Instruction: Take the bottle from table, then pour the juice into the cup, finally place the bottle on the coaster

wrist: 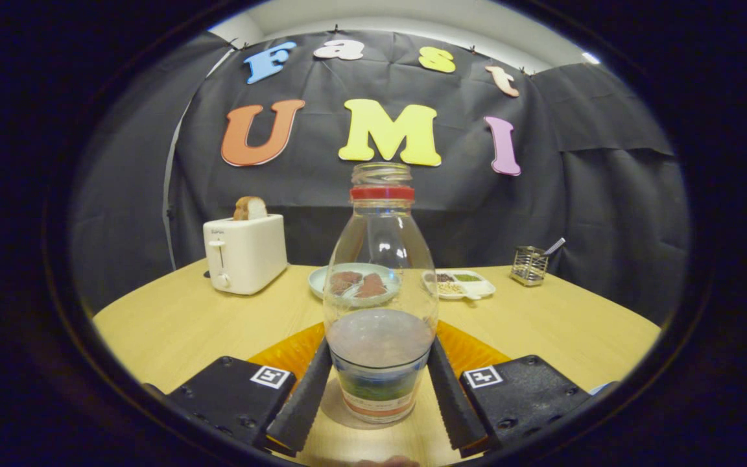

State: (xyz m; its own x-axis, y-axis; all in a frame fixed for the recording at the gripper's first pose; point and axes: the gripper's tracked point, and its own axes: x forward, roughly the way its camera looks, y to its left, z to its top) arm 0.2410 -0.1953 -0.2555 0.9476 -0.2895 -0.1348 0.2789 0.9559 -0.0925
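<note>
- Pale wooden table [172, 324] in a cloth-walled booth, toaster [244, 253] and plate [321, 280] beyond.
- Gripper [379, 395] closed on the bottle [380, 292], both fingers [302, 402] pressing its lower sides.
- Bottle upright, low over an orange coaster [283, 355].
- Cup unseen; whether juice was poured cannot be told. Release likely remains.

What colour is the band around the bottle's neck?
Red, clearest in the gripper view: the band rings the clear bottle, which the gripper clamps.

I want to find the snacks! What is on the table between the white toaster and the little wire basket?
In the gripper view, a pale green plate of brown pieces and a white divided tray sit between the white toaster and wire basket.
</note>
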